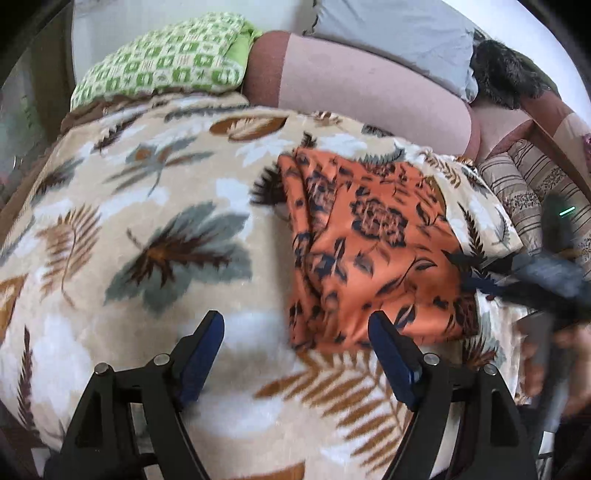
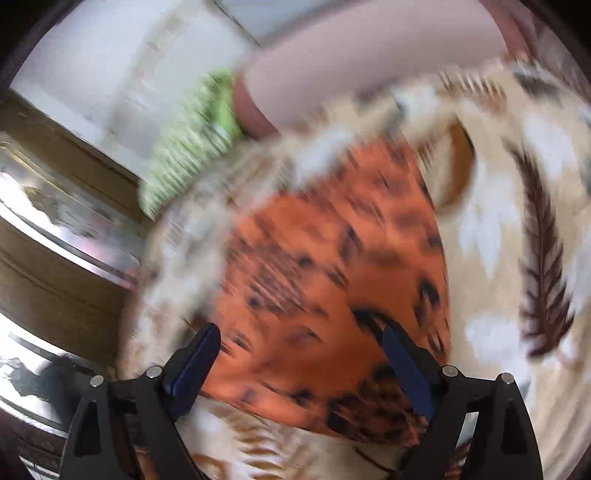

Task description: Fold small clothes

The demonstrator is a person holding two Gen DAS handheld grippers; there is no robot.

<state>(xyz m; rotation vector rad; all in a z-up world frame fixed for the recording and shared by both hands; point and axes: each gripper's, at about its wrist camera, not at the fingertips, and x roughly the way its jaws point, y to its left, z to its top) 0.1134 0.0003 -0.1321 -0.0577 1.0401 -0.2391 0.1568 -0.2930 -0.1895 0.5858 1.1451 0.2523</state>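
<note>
An orange garment with dark floral print (image 1: 373, 247) lies folded on a beige leaf-patterned blanket (image 1: 147, 221). My left gripper (image 1: 297, 325) is open and empty, above the blanket at the garment's near left corner. My right gripper shows blurred at the right edge of the left wrist view (image 1: 554, 284), by the garment's right side. In the right wrist view, which is motion-blurred, my right gripper (image 2: 301, 339) is open and empty over the orange garment (image 2: 325, 277), which lies on the blanket (image 2: 517, 221).
A green-and-white checked pillow (image 1: 166, 62) and a pink pillow (image 1: 369, 92) lie at the back. A grey pillow (image 1: 388, 33) and striped bedding (image 1: 524, 184) are at the right. A wooden frame with shiny metal (image 2: 55, 221) is on the left in the right wrist view.
</note>
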